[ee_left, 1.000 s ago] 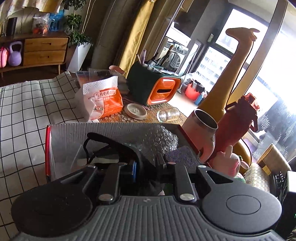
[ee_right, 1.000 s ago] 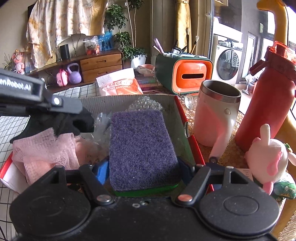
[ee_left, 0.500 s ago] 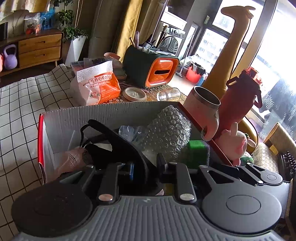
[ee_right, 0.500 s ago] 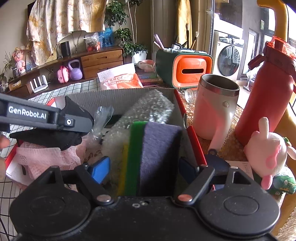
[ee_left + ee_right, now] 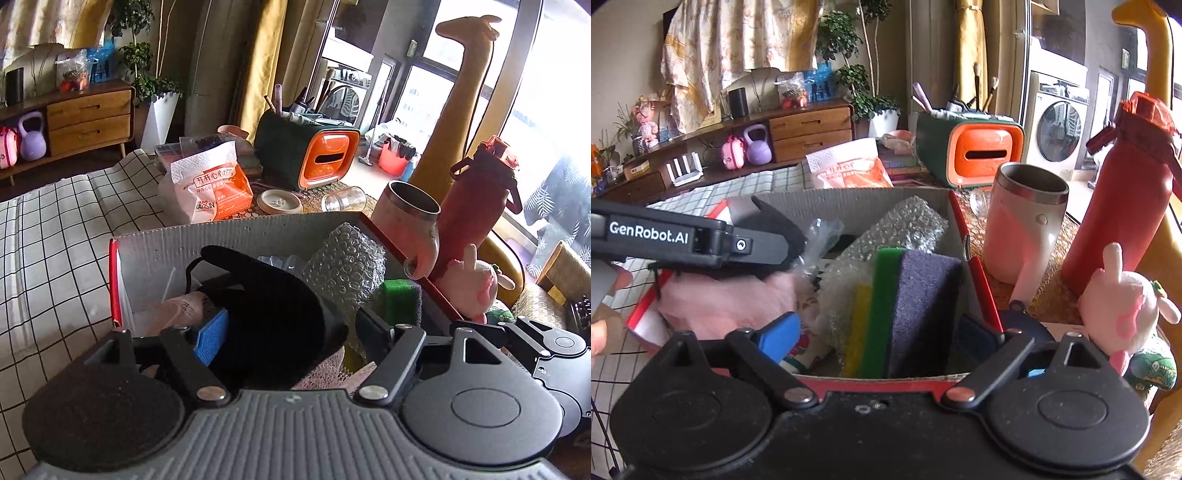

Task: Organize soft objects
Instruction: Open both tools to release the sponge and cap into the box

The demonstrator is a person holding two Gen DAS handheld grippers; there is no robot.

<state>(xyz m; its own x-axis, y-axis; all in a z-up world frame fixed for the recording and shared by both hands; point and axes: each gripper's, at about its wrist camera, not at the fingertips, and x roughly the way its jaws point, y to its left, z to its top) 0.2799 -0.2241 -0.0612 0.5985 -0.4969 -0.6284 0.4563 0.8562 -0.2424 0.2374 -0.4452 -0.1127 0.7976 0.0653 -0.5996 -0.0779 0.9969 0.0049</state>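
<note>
Both grippers hang over the open cardboard box [image 5: 849, 201], and both have just been opening. The right gripper [image 5: 882, 334] has its fingers spread wide on either side of the sponge [image 5: 916, 306], which stands on edge in the near right corner of the box, purple face to the right, green and yellow layers to the left, its long axis running away from the camera. The pads no longer press on it. The left gripper [image 5: 291, 332] likewise has its fingers parted around the black glove [image 5: 266, 302], which lies slumped over the pink cloth [image 5: 731, 299] in the left half of the box; no pad looks to be pressing on it. A roll of bubble wrap [image 5: 897, 229] leans in the far right of the box behind the sponge. The soft thing not yet boxed is the pink plush toy [image 5: 1123, 306], sitting on the counter just right of the box, beside the red bottle [image 5: 1126, 206]. It lies to the right of the right gripper's fingers and much nearer that hand than the left, so I judge the next reach belongs to the right hand, swinging rightward over the box's red edge.
</note>
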